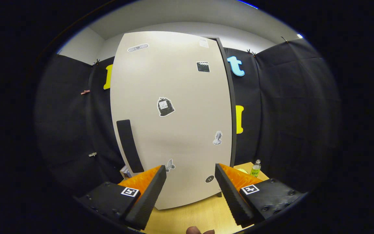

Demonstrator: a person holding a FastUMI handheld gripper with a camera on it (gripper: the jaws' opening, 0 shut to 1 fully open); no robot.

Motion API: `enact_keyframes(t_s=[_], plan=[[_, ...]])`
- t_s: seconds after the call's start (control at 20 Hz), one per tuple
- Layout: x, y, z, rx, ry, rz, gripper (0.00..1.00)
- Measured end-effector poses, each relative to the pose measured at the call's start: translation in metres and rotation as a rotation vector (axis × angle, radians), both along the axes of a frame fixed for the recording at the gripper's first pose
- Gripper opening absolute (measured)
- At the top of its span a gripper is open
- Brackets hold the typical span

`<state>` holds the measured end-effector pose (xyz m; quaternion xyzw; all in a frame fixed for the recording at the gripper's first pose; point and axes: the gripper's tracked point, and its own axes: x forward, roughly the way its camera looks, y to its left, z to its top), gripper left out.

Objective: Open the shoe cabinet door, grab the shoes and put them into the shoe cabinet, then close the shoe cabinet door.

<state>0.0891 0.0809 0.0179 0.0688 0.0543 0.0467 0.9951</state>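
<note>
Right now the shoe cabinet [174, 120] stands upright on a wooden table [193, 216], its pale door [187, 97] facing the gripper [190, 191] and lying flat and closed against the dark frame edge on its right side. A long dark handle [129, 146] runs down the door near its left edge, just above and beyond the left finger. Stickers dot the door's face. The gripper's fingers are spread wide apart with nothing between them but the lower part of the door and a strip of tabletop; they touch neither. A small bottle [255, 168] stands on the table to the right of the cabinet, beyond the right finger, and something box-like peeks out at the cabinet's lower left corner, too hidden to name. No shoes are visible from this angle, so a shut door fits both a cabinet waiting to be filled and one already filled and closed again.

Several things could go wrong. The handle sits off to the left, so a straight approach would likely meet the flat door instead. A pull on the handle might drag or tip the whole cabinet, since it appears to stand freely on the table. A wide swing to the right could knock the bottle over.
</note>
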Motion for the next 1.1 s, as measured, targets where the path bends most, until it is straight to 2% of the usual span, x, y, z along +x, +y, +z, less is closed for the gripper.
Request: enact_keyframes(t_s=[0.5,1.1], plan=[[-0.007,-0.005,0.005,-0.042,-0.027,-0.007,0.98],[-0.015,-0.019,0.010,-0.030,-0.039,-0.029,0.98]])
